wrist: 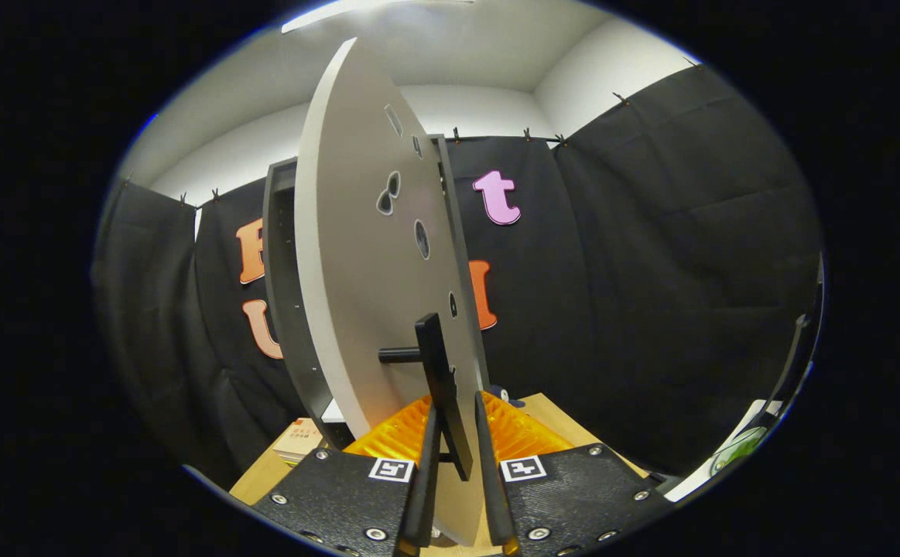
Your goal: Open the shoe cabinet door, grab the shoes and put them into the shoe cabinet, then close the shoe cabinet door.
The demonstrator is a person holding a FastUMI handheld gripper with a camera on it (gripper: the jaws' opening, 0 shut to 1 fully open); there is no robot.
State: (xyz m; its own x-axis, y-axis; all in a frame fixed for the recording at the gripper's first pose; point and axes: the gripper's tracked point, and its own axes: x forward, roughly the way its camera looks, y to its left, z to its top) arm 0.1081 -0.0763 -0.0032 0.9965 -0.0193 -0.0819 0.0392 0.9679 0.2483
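The pale grey flat door of the shoe cabinet [357,255] is seen swung outward and edge-on, rising tall just ahead of the tool [456,433]. Several dark oval cut-outs are scattered over its face. A black bar handle [440,371] on a short black post is fixed low on the door, and it is caught between the two fingers of the tool, which are drawn close together with the bar standing in the narrow gap; whether both fingers actually press on it cannot be told. Behind the door, the dark grey frame of the cabinet [283,309] is visible with a shadowed interior. The cabinet is set on a light wooden worktop [264,476], where a small orange and cream booklet [299,439] is lying beside the cabinet's base. Black cloth is hung around the booth, beneath white walls and a bright ceiling light.
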